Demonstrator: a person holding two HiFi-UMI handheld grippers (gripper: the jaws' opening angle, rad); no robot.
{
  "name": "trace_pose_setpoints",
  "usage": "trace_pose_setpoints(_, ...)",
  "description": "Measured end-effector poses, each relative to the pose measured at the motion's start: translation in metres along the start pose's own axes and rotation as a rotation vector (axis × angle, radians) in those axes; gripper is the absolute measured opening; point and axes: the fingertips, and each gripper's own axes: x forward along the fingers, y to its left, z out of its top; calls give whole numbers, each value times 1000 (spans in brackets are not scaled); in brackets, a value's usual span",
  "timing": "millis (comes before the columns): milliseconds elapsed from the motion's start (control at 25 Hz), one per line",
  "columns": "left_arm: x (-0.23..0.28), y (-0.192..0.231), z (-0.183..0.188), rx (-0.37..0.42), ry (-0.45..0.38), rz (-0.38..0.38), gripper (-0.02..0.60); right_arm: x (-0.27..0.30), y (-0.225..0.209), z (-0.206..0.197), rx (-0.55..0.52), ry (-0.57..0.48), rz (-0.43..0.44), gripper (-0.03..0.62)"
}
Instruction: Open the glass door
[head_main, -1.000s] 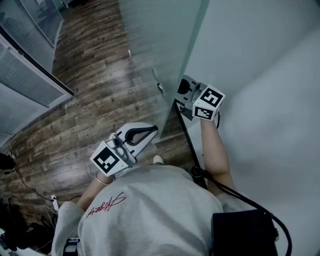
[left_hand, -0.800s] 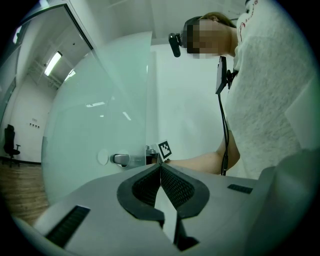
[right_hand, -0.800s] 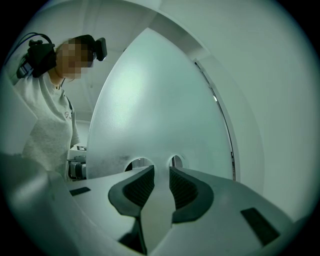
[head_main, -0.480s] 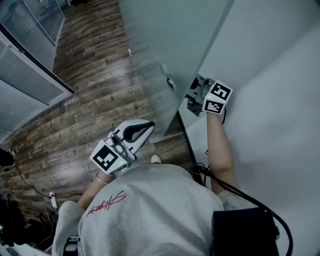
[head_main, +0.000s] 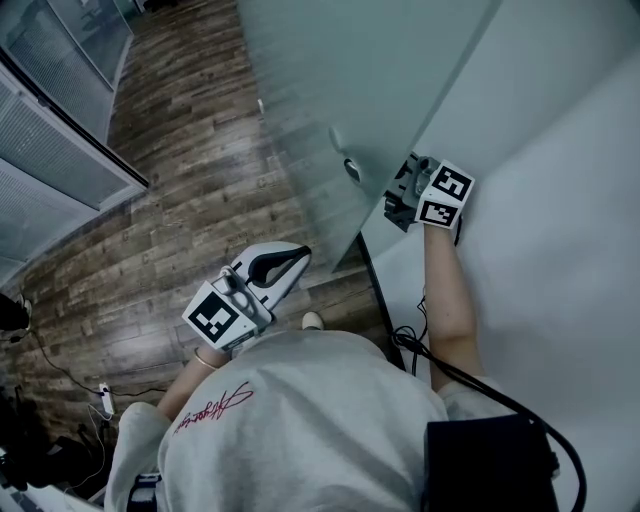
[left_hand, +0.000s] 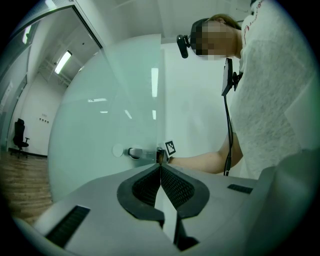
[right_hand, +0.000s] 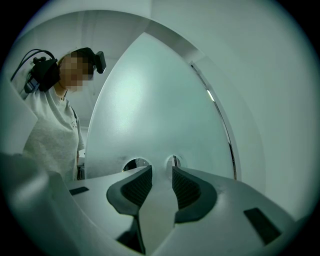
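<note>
The glass door (head_main: 330, 90) has swung further toward the white wall (head_main: 560, 120), carrying its handle (head_main: 350, 168) along. The right claw (head_main: 403, 195), just beside the handle, has just been spreading, and nothing sits between its jaws. That is likely a release, with the door largely open. The left claw (head_main: 298, 258), well apart from the handle, is pressed together and empty.

Office, glass door (head_main: 320, 70), glazed partitions (head_main: 50, 150), desk chair (left_hand: 20, 136)
</note>
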Motion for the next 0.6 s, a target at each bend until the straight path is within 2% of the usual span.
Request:
trace_pose_setpoints(320, -2, 5, 0, -14, 9, -3, 17, -9, -3, 5, -12, -5, 9, 129)
trace_pose_setpoints(440, 0, 4, -3, -48, -2, -17, 17, -25, -11, 9, 5, -44, -37, 123)
trace_pose_setpoints(600, 1, -2, -8, -70, 6, -52, 17, -48, -15, 13, 33, -127, -127, 80)
